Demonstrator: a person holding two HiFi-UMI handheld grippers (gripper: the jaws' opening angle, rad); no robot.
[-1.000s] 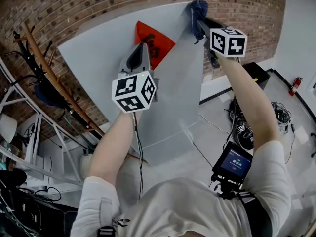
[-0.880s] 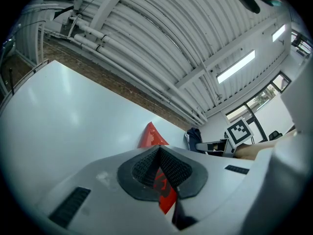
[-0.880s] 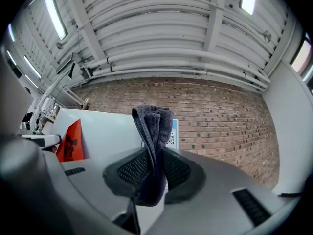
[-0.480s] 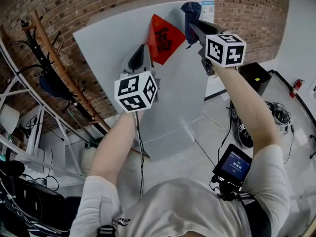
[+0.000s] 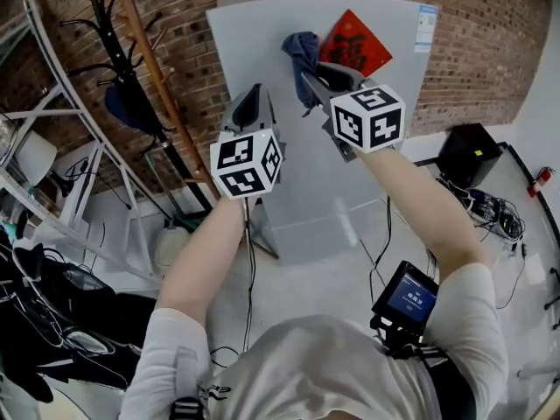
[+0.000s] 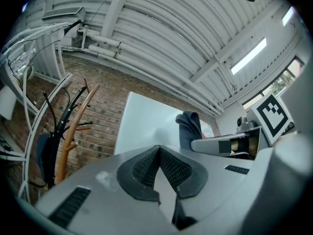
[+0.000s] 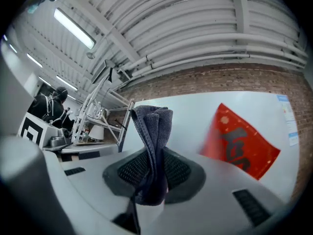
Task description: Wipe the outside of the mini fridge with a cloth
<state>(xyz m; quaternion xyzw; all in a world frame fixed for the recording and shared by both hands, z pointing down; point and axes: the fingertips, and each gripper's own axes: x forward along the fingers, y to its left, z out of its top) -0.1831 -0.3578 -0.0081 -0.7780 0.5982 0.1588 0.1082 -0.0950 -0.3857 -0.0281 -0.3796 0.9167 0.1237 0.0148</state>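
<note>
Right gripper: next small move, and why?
Probably push the dark blue microfibre cloth flat onto the pale grey fridge door and sweep down: the right gripper clamps it bunched upright, near the door's top, left of the red diamond sticker.

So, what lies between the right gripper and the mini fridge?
The dark blue cloth: the right gripper clamps it, and it sticks out toward the white mini fridge. The right gripper view shows this.

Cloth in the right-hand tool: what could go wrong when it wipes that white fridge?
The cloth is only pinched in the right gripper, so dragging might pull it loose. The red sticker on the fridge sits right beside it and could snag or peel. The shut, empty left gripper might scrape the fridge.
</note>
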